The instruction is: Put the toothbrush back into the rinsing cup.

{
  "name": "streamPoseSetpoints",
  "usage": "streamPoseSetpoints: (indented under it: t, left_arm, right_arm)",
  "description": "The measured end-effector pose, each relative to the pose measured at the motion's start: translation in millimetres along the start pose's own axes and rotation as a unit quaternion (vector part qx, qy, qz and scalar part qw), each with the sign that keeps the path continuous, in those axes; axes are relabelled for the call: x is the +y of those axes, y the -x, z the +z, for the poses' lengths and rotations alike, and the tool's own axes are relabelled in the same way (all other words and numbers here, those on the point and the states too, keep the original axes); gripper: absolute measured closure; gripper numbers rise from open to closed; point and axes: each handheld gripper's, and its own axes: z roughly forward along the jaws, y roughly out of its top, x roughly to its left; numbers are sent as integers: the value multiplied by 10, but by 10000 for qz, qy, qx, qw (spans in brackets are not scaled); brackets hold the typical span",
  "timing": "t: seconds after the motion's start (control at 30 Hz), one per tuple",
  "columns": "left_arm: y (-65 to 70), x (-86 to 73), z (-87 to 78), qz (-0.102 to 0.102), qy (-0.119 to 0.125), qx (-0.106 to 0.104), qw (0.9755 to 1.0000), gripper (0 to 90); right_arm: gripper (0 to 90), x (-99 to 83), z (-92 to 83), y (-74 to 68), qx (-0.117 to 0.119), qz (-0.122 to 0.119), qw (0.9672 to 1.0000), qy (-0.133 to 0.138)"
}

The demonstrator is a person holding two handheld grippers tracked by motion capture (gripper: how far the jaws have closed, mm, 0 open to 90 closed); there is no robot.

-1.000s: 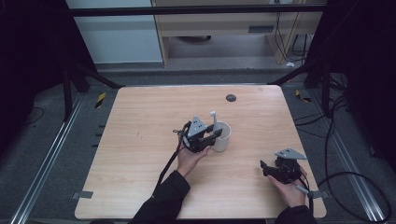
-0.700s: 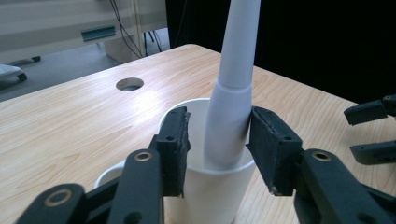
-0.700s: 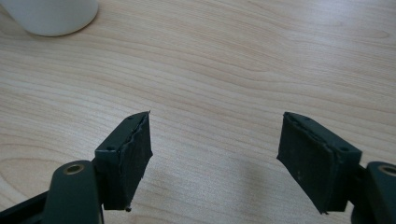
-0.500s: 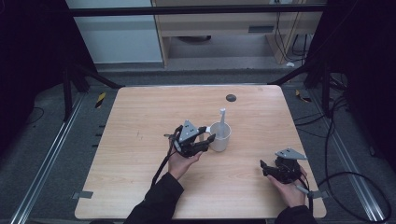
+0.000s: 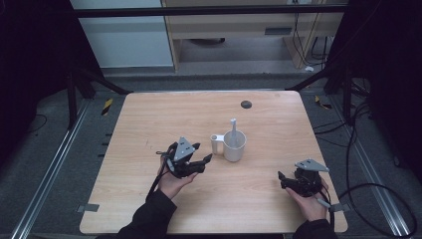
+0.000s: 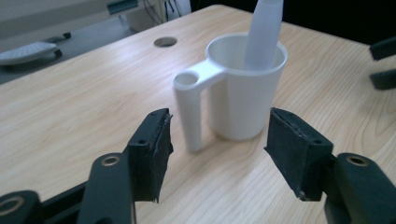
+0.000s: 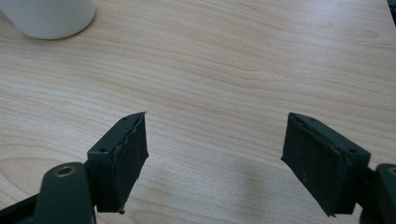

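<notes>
A white mug (image 5: 235, 147) stands upright near the middle of the wooden table (image 5: 149, 119), its handle (image 5: 216, 143) turned left. A white rod-like utensil (image 5: 233, 125) stands in it. My left gripper (image 5: 203, 152) sits just left of the handle; its jaws have just been opening and are open, with nothing between them. In the left gripper view the handle (image 6: 189, 109) and mug (image 6: 245, 98) stand a little beyond the left gripper (image 6: 217, 144). My right gripper (image 5: 281, 179) rests open near the front right, over bare wood (image 7: 215, 154); the mug's base (image 7: 46, 16) shows far off.
A dark round hole (image 5: 246, 104) sits in the tabletop behind the mug. Black frame bars (image 5: 94, 82) flank the far corners, and cables (image 5: 358, 149) lie on the floor to the right. Bare wood spreads left and in front of the mug.
My left gripper has let go at the mug's handle, opened, and drawn back to the left. The mug stays in place. The right gripper has not moved.
</notes>
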Motion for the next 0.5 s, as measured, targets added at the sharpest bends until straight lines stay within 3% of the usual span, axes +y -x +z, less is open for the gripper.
streamPoseSetpoints:
  t: [0.33, 0.43, 0.5]
  left_arm:
    - [-305, -340, -419, -330, -290, 382, 9983, 329]
    - [-436, -469, -562, -561, -345, 577, 9962, 319]
    - [-489, -514, -611, -605, -355, 670, 9953, 316]
  right_arm:
    - [200, -26, -13, 17, -53, 55, 10000, -8]
    - [184, -32, 2, 16, -51, 37, 10000, -66]
    - [182, -34, 2, 15, -54, 48, 9999, -72]
